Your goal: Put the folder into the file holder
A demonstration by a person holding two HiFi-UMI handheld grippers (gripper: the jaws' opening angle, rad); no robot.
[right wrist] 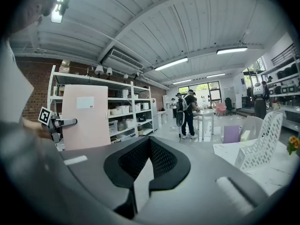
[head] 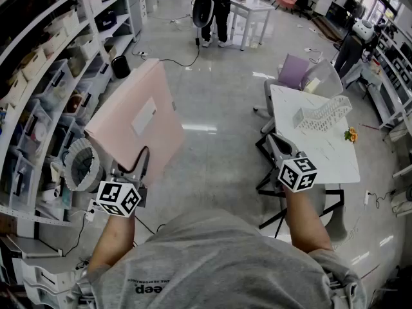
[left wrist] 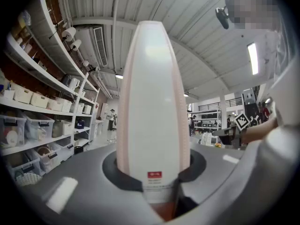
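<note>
Over the open floor (head: 219, 102) beside the shelves (head: 38, 102), my left gripper (head: 136, 167) is clamped on the lower part of one narrow edge of the pink folder (head: 138, 118). The folder stands roughly upright in the air, its long axis vertical, and its broad labelled face is turned toward my right side. My right gripper (head: 278, 144) has its jaws together with nothing between them. It hovers beside the white desk (head: 335, 156), where the white lattice file holder (head: 322, 113) stands well apart from the folder.

bright, even indoor light from ceiling strip lamps (right wrist: 171, 63); pale glare streaks on the glossy floor (head: 199, 128); every view bends strongly toward dark, vignetted corners; the close folder (left wrist: 153, 107) looks soft and washed out
</note>
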